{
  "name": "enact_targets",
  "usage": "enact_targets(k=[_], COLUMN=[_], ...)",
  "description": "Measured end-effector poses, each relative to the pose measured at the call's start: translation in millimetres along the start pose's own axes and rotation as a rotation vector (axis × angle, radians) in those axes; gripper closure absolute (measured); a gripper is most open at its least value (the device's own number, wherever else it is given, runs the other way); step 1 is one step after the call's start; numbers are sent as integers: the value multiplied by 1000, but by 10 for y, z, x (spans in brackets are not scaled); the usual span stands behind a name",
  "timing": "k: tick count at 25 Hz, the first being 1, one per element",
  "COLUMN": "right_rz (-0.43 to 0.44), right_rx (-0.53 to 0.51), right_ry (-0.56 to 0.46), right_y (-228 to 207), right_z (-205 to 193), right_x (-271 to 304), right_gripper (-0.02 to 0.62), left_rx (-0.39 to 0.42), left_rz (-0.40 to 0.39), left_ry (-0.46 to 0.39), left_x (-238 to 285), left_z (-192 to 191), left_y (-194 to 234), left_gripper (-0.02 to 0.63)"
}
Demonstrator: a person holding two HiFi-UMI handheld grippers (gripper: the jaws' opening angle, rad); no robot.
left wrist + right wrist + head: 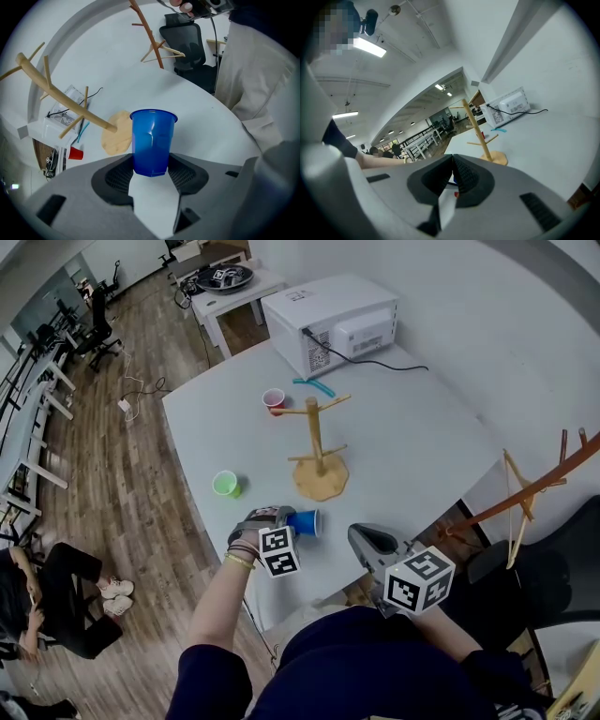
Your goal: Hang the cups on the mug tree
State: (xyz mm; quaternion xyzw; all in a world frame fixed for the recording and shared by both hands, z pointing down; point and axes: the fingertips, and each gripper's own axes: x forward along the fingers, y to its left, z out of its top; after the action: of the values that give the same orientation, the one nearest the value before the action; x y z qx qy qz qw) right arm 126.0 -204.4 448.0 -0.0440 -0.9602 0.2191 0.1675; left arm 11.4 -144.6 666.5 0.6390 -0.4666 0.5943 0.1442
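A blue plastic cup (152, 140) sits base-first between the pads of my left gripper (150, 169), which is shut on it, and the cup wall shows a small dent. In the head view that left gripper (296, 521) holds the blue cup (305, 521) near the table's front edge, just short of the wooden mug tree (316, 442). A green cup (225, 485) stands left of the tree. A red cup (274, 400) is at a far left peg. My right gripper (364, 538) hovers at the table's near edge, and its jaws (452, 177) are shut on nothing.
A white microwave (328, 320) with a black cable stands at the back of the white table (422, 456), a teal stick (314, 385) in front of it. A wooden coat stand (534, 488) and a dark chair are off the right edge. A person sits at the far left.
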Motion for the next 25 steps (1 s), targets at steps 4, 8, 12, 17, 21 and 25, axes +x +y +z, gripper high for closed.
enact_targets(k=[4,8,12,17,21,25], right_rz=[2,3,0,-1,-6,-8], right_rx=[2,-1,-1,-2,-2,-2], right_ry=[-5,-5,-1,-2,-6,-8], right_y=[6,9,7,18,1,2], right_z=[4,0,-7,-8,2,16], right_x=[6,-1,-11,-14,-20,-25], right_gripper=[566,566,566,566,566,566], left_rx=[-11,-24,-36,-26,-25,-28], left_rz=[41,76,102,140,160,173], left_ry=[28,51,65,101,128,161], left_x=[-66,-112,-173,-238,-280,-316], left_z=[-109,-186,-228,-338,-430,-553], left_y=[213,388,551,744,872,989], left_gripper=[364,364,364,364,364,364])
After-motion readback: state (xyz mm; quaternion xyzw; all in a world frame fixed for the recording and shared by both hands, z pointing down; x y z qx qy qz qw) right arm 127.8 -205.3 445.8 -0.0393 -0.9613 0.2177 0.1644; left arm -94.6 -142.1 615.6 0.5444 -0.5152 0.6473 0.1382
